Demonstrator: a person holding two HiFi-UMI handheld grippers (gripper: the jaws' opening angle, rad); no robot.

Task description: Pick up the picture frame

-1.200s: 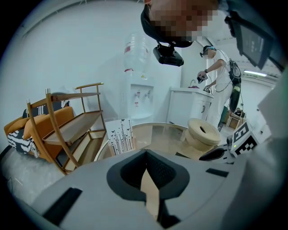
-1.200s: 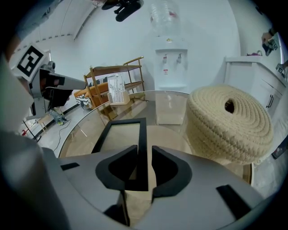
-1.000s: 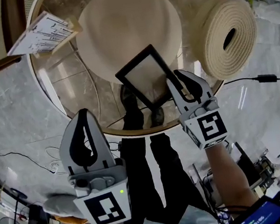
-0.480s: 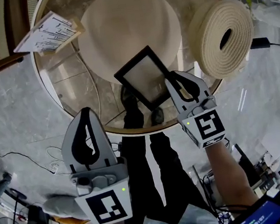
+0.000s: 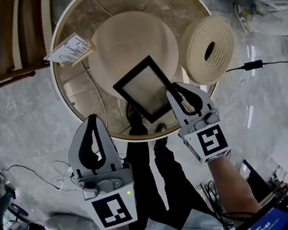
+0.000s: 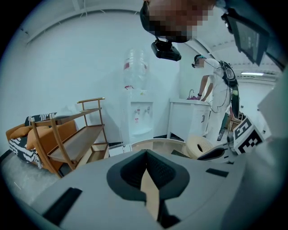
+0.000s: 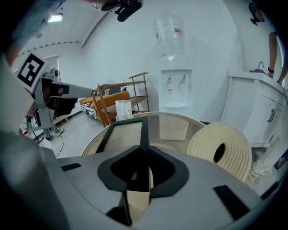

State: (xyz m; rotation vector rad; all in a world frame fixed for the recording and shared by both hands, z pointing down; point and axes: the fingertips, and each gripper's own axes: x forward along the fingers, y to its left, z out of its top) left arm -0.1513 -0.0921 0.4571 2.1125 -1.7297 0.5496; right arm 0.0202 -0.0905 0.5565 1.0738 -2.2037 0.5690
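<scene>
A black picture frame [image 5: 144, 89] with a pale glass pane hangs above the round glass table [image 5: 76, 103]. My right gripper [image 5: 178, 95] is shut on its near right edge. In the right gripper view the picture frame [image 7: 126, 131] runs forward from between the closed jaws of the right gripper [image 7: 143, 152]. My left gripper [image 5: 92, 140] is lower left, off the table's near rim, shut with nothing in it. The left gripper [image 6: 145, 165] points across the room, jaws pressed together.
On the table sit a cream domed lampshade-like form [image 5: 132, 39], a rolled cream mat [image 5: 208, 49] at the right rim, and a printed booklet [image 5: 69, 49] at the left. A wooden rack [image 6: 72, 134] and a water dispenser [image 6: 137, 108] stand beyond. A cable [image 5: 254, 65] lies on the floor.
The right gripper has held the frame throughout, and the table now looks smaller and farther below. The left gripper stays shut and has shifted slightly.
</scene>
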